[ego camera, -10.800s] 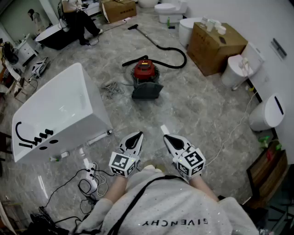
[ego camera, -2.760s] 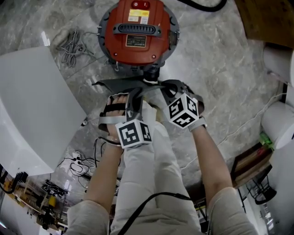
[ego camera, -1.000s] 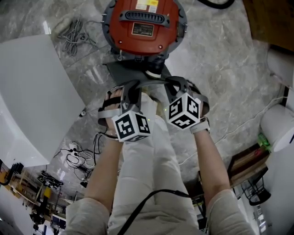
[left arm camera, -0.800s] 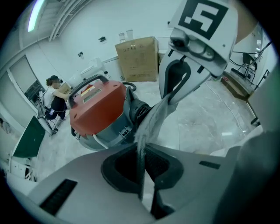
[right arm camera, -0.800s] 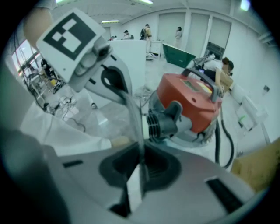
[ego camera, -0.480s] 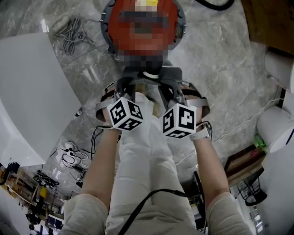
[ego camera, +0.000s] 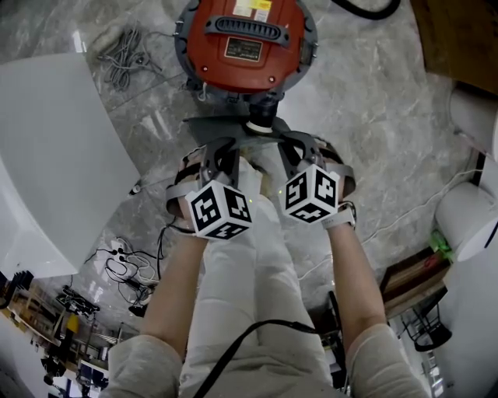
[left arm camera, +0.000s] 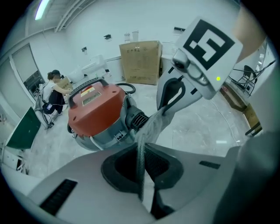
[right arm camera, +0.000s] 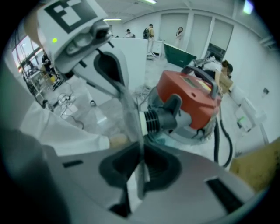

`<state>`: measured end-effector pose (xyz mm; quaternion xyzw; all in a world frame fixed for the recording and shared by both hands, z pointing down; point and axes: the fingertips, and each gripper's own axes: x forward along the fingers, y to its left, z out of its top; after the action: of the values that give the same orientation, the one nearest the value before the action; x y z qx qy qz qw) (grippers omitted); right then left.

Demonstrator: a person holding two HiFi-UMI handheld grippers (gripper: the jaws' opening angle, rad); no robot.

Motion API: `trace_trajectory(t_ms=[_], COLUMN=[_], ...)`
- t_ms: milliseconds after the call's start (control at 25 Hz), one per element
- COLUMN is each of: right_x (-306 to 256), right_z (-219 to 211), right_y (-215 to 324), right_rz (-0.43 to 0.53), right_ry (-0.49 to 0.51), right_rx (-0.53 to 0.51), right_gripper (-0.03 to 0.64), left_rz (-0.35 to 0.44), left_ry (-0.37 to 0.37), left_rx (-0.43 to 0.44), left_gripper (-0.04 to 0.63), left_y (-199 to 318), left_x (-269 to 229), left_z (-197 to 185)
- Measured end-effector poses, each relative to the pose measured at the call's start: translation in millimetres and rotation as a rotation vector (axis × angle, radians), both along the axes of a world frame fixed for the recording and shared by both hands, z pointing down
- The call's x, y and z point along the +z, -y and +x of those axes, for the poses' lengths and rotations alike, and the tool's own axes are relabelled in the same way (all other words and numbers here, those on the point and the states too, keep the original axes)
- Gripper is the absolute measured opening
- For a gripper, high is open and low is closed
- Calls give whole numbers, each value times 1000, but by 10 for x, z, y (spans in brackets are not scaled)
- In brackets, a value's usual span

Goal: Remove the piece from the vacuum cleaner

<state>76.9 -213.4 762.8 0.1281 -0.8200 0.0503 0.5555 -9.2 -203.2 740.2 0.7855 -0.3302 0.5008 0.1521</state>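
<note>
The red vacuum cleaner (ego camera: 245,39) stands on the marble floor at the top of the head view. A grey cloth bag (ego camera: 226,129) hangs off its ribbed outlet (ego camera: 259,121). My left gripper (ego camera: 220,153) is shut on the bag's left part and my right gripper (ego camera: 292,149) is shut on its right part, both just below the outlet. In the left gripper view the cloth (left arm camera: 151,127) runs taut from my left gripper (left arm camera: 141,175) up to the right gripper (left arm camera: 173,94), with the vacuum (left arm camera: 98,109) behind. The right gripper view shows the cloth (right arm camera: 131,118) pinched in my right gripper (right arm camera: 140,175).
A white bathtub (ego camera: 54,155) fills the left. A coiled cable (ego camera: 124,58) lies beside the vacuum, and the black hose (ego camera: 366,9) leaves at the top. A brown box (ego camera: 459,39) and a white toilet (ego camera: 467,225) stand at the right. Floor cables (ego camera: 124,268) lie lower left.
Both grippers have stayed shut on the grey bag. Their marker cubes swung close together half a second ago and are now apart again. The vacuum has kept its place.
</note>
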Motion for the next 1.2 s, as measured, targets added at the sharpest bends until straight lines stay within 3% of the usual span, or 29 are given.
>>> trace_trajectory(t_ms=[320,560,800,1080,1200], right_x=[136,-21,-191,-289,-266], right_z=[9,-80,-185,-279,-269], right_y=[-15,-75,-113,-127,-133], right_rz=[-76,20,63,143,123], right_ry=[38,6,10,-59,-55], right_rx=[107,-17,-52,-194,-176], right_gripper=[38,35,35,35,35], left_rz=[34,9,-39,-100,-125], left_ry=[21,45,60,27,9], left_rx=[49,26,16,-35,-66], left_gripper=[29,29,29,29,29], left_y=[24,7,2,-63,-95], left_x=[-83,60,315,524,547], left_z=[58,-119,-231,-225,-209])
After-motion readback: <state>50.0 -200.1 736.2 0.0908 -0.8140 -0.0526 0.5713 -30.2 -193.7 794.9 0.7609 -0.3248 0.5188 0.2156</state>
